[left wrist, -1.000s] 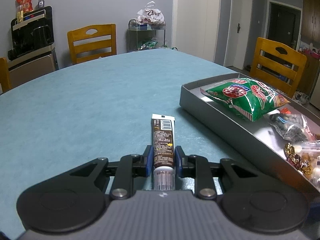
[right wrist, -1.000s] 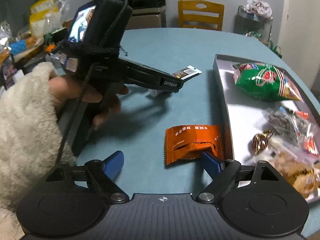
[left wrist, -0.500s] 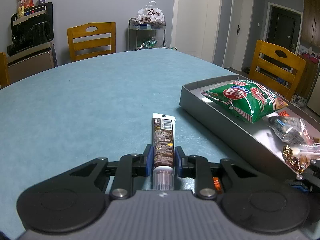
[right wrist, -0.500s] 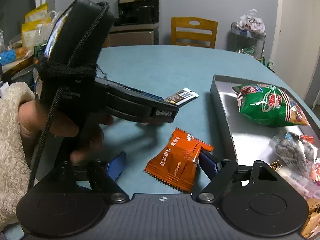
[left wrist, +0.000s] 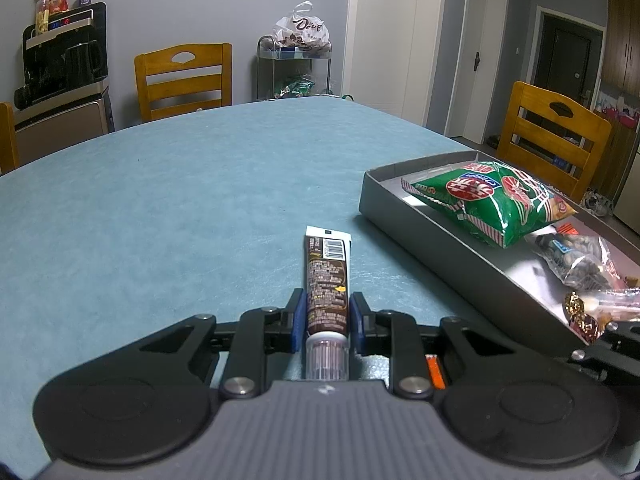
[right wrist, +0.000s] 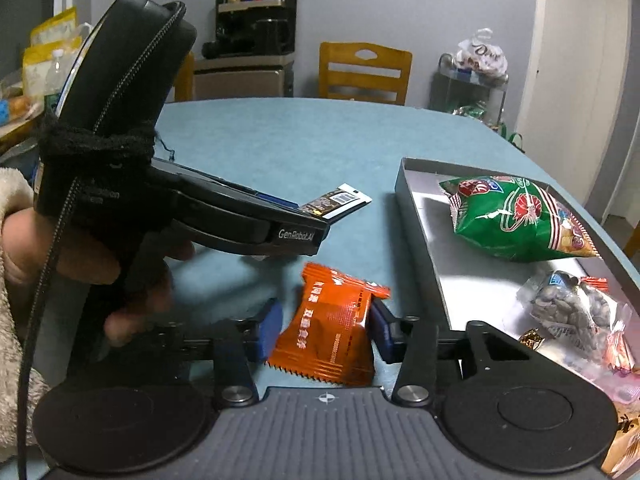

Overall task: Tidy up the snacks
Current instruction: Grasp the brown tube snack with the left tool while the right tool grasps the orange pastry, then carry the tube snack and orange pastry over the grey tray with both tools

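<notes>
Teal, faintly mottled tabletop (left wrist: pixel 168 216), rounded at its far edge. A grey rectangular metal tray (left wrist: pixel 432 248) with low straight walls is set at the right edge of the tabletop.

Left gripper (left wrist: pixel 326 312): clamped on a slim brown chocolate tube (left wrist: pixel 326 280) with a ribbed clear cap (left wrist: pixel 326 356). The blue pads are pressed on the tube's lower body just above the cap; the flat white crimped end is pointed away over the tabletop, beside the tray's near wall but apart from it.

Right gripper (right wrist: pixel 324 328): jaws closing, a glossy orange foil sachet (right wrist: pixel 330 328) with serrated ends caught between them. The right blue pad is seen touching the sachet's edge; contact at the left pad cannot be told. The sachet is tilted, its top corner toward the tray wall, on the tabletop just left of the tray.

Inside the tray: a puffy green crinkled snack bag (right wrist: pixel 520 220) at the far end, a clear packet of dark seeds (right wrist: pixel 576 304) nearer, gold foil-wrapped sweets (left wrist: pixel 578 308) at the near end.

The left device is gripped by a hand (right wrist: pixel 80 264) in a fleecy cream sleeve (right wrist: pixel 16 320).
</notes>
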Demonstrator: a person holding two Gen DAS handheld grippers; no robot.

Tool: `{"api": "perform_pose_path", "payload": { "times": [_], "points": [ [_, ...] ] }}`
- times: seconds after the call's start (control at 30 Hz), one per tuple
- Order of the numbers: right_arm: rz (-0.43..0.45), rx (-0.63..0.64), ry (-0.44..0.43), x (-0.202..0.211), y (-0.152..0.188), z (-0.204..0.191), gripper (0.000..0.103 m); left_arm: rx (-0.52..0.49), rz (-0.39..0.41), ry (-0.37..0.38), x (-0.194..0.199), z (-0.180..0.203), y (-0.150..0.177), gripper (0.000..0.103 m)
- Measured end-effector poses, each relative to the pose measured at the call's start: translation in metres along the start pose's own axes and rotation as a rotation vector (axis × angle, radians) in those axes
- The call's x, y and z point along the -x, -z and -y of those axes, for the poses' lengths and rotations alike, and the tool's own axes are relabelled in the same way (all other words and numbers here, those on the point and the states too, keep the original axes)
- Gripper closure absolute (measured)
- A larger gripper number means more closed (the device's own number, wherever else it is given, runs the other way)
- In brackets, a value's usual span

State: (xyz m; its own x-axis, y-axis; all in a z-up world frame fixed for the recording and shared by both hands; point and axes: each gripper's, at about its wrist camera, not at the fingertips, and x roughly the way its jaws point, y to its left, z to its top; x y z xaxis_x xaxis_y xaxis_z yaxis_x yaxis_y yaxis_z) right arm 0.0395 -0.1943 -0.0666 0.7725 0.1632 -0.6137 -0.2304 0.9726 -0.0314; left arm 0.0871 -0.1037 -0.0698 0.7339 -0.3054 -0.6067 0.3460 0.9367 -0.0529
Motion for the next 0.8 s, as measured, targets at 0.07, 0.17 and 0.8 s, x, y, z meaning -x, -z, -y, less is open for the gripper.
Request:
{"api": "perform_pose_path", "payload": {
  "times": [0.07, 0.17, 0.8],
  "points": [
    [0.006, 0.004, 0.004, -0.001, 0.0, 0.0, 0.062, 0.003, 0.0, 0.003, 0.0, 0.0, 0.0, 0.082],
    [0.017, 0.007, 0.005, 0.0, 0.002, 0.004, 0.066, 0.011, 0.0, 0.01, 0.0, -0.001, 0.0, 0.082],
    [0.067, -0.035, -0.188, 0.049, 0.023, 0.033, 0.066, -0.025, 0.0, -0.012, -0.007, 0.005, -0.001, 0.078]
  ]
}}
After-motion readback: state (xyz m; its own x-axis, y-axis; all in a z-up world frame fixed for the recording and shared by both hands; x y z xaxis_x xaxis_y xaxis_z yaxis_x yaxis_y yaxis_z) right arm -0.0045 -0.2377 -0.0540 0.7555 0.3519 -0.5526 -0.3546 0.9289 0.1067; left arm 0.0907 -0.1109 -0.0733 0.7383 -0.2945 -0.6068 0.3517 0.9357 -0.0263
